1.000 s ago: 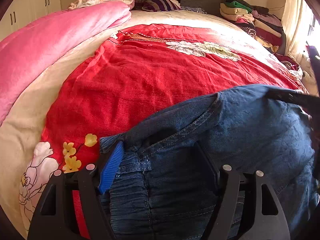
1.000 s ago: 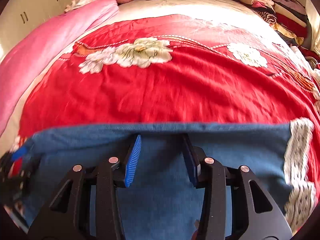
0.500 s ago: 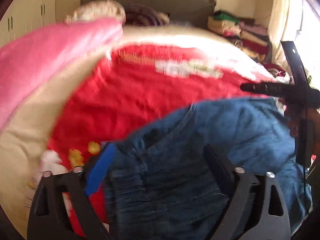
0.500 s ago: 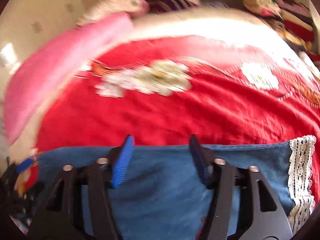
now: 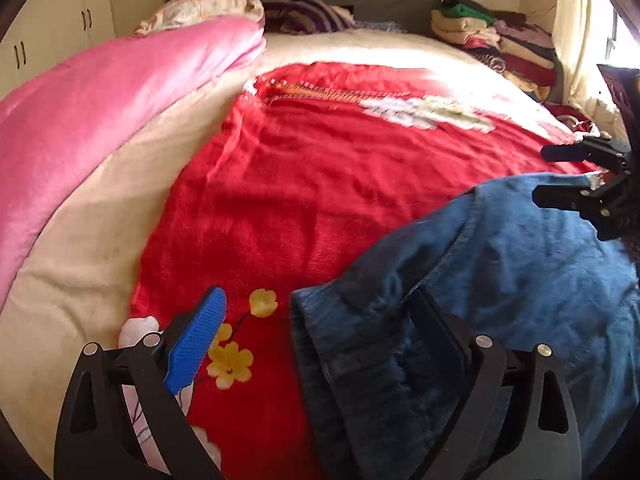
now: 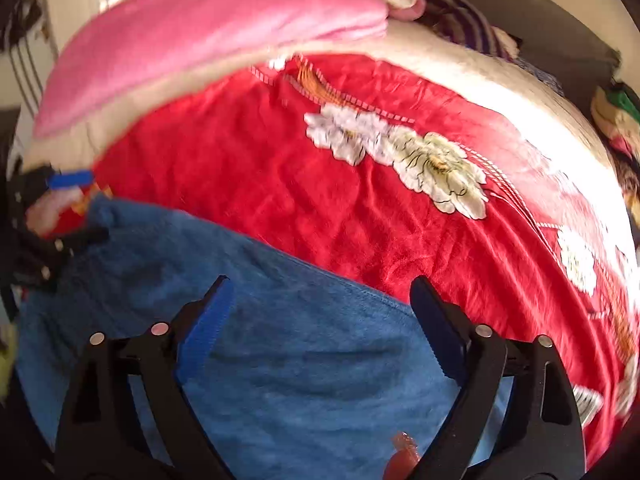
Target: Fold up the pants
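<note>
The blue denim pants point(image 5: 500, 280) lie folded on the red flowered bedspread point(image 5: 320, 184). In the left wrist view my left gripper point(image 5: 316, 336) is open above their left edge, jaws wide apart, holding nothing. In the right wrist view my right gripper point(image 6: 320, 320) is also open and empty, hovering over the pants point(image 6: 300, 340) near their far folded edge. The right gripper point(image 5: 580, 184) shows at the right edge of the left wrist view; the left gripper point(image 6: 52, 216) shows at the left edge of the right wrist view.
A pink blanket point(image 5: 100, 112) lies along the bed's left side. Pillows point(image 5: 208, 8) and a dark headboard are at the far end. A pile of folded clothes point(image 5: 500, 48) sits at the far right corner. White cupboards stand at the left.
Both grippers opened wider and lifted off the pants. The left gripper shifted left, so its left finger now hangs over the bedspread. The right gripper tilted and turned left.
</note>
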Available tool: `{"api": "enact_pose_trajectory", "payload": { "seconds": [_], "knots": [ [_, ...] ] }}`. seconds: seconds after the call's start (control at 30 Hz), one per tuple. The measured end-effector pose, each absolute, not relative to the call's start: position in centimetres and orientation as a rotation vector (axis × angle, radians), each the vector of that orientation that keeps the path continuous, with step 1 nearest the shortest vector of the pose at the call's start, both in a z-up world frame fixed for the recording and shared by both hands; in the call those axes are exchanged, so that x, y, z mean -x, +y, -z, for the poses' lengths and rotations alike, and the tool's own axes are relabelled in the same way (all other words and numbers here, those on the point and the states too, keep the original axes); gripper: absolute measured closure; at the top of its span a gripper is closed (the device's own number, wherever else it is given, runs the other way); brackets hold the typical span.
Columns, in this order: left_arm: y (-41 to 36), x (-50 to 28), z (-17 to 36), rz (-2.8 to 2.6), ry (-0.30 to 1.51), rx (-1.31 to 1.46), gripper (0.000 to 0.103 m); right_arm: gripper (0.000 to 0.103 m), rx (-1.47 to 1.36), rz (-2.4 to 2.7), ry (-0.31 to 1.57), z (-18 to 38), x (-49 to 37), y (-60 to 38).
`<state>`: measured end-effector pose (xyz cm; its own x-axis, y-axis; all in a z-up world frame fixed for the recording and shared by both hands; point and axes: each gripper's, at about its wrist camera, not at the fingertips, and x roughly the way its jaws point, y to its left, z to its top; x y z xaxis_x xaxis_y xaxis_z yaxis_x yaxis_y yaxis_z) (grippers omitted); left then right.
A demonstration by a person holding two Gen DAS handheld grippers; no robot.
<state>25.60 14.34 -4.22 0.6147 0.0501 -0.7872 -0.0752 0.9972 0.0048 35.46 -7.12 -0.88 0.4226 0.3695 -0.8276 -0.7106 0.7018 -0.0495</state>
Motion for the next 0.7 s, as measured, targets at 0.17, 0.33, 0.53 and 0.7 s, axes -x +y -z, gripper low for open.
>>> {"api": "enact_pose_trajectory", "payload": {
  "seconds": [0.17,0.33,0.53,0.7],
  "knots": [
    [14.9,-26.7,5.0,-0.057,0.925,0.081,0.015,0.018,0.528,-0.690,0.964,3.9,-37.1,-6.2],
    [14.4,-27.0,5.2,0.000,0.918,0.106,0.063,0.071,0.493,-0.766,0.944,4.4,-36.5,-5.8],
    [14.5,-25.7,3.6,0.012,0.858,0.134,0.068,0.102,0.524,-0.758,0.843,1.7,-32.9,-5.5],
    [13.6,-22.6,0.9,0.062,0.765,0.099,0.068,0.102,0.409,-0.773,0.754,-2.3,-29.3,-8.7]
  ]
}}
